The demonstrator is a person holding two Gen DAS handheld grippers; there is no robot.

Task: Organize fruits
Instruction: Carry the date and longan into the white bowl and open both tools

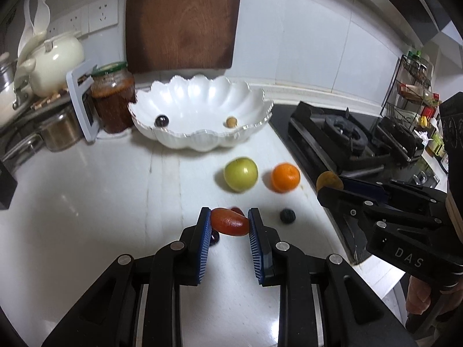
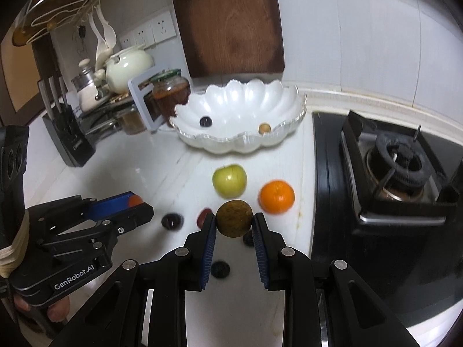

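Observation:
My left gripper [image 1: 229, 220] is shut on an oblong red-orange fruit [image 1: 229, 222], lifted above the white counter. In the right wrist view my right gripper [image 2: 234, 224] is shut on a round brownish-green fruit [image 2: 234, 222]; the same fruit [image 1: 329, 181] peeks past the right gripper's fingers in the left wrist view. A white scalloped bowl [image 1: 199, 98] at the back holds a dark grape [image 1: 161, 121] and a small tan fruit [image 1: 231, 122]. On the counter lie a green apple [image 1: 240, 174], an orange [image 1: 285, 177] and a dark berry [image 1: 287, 215]. More small dark and red fruits [image 2: 172, 220] lie under the grippers.
A black gas stove [image 2: 399, 173] fills the right side. A jar of red sauce [image 1: 113, 98], a cream teapot [image 1: 55, 57] and pots crowd the back left. A knife block [image 2: 67, 133] stands left. A wooden cutting board [image 1: 182, 17] leans on the tiled wall.

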